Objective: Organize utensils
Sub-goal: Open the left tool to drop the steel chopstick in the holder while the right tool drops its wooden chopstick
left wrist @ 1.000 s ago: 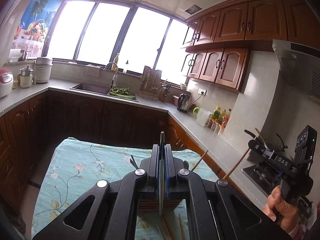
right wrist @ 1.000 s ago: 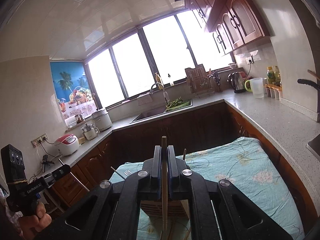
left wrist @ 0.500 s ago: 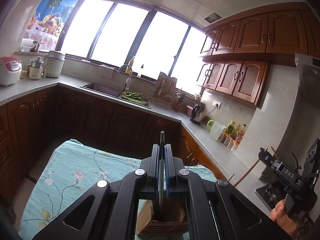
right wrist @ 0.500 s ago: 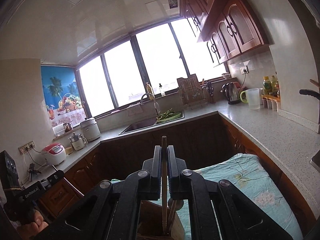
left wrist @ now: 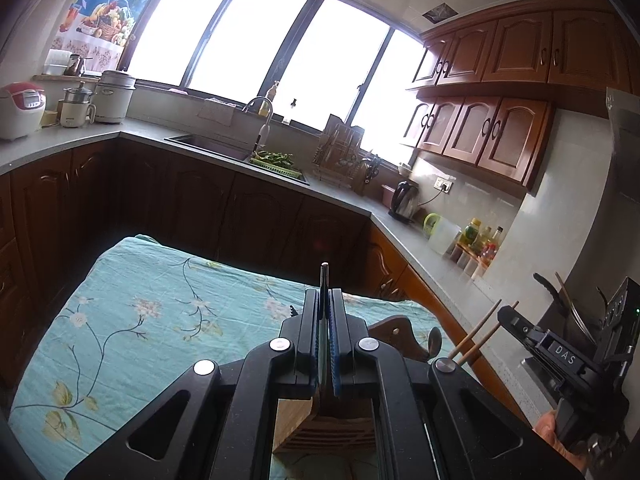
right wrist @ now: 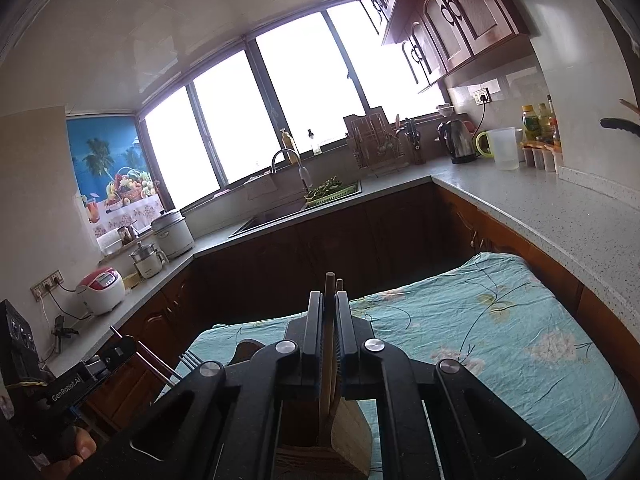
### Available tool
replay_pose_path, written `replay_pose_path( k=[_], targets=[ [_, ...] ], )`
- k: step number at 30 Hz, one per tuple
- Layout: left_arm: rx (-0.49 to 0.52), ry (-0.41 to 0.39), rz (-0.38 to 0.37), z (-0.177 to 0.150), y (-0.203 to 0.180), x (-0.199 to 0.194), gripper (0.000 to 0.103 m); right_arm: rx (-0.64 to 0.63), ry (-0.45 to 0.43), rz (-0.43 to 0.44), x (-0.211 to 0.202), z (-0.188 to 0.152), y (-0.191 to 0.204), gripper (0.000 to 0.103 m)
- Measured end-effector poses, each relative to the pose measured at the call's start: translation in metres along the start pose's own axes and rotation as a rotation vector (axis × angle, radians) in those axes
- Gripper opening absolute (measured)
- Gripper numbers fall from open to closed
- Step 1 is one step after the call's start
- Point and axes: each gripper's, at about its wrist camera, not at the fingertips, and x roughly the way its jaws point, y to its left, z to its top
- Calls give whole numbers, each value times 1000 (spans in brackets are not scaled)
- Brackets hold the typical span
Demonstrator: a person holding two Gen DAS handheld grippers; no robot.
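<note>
A thin metal utensil (left wrist: 323, 280) is clamped upright by the left gripper (left wrist: 325, 312), wooden chopsticks (right wrist: 330, 300) by the right gripper (right wrist: 329, 312), both over the wooden utensil holder (left wrist: 316, 424); a slot may be missed and the holder tipped

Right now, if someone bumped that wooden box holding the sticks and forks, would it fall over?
Probably not easily. The wooden box looks thick and blocky, so likely heavy for its size. But it stands on a soft, wrinkled cloth, so it might wobble. The chopsticks in the right tongs look thin and stiff, so a hard knock could lever it.
</note>
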Motion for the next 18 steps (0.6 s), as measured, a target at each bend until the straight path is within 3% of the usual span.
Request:
replay_pose_path(
  k=[7, 18],
  targets=[
    [-3, 61, 9, 10, 12, 5, 3, -19, 30, -6, 6, -2, 1, 6],
    [4, 76, 11, 30, 15, 8, 4, -17, 48, 1, 6, 0, 1, 6]
  ],
)
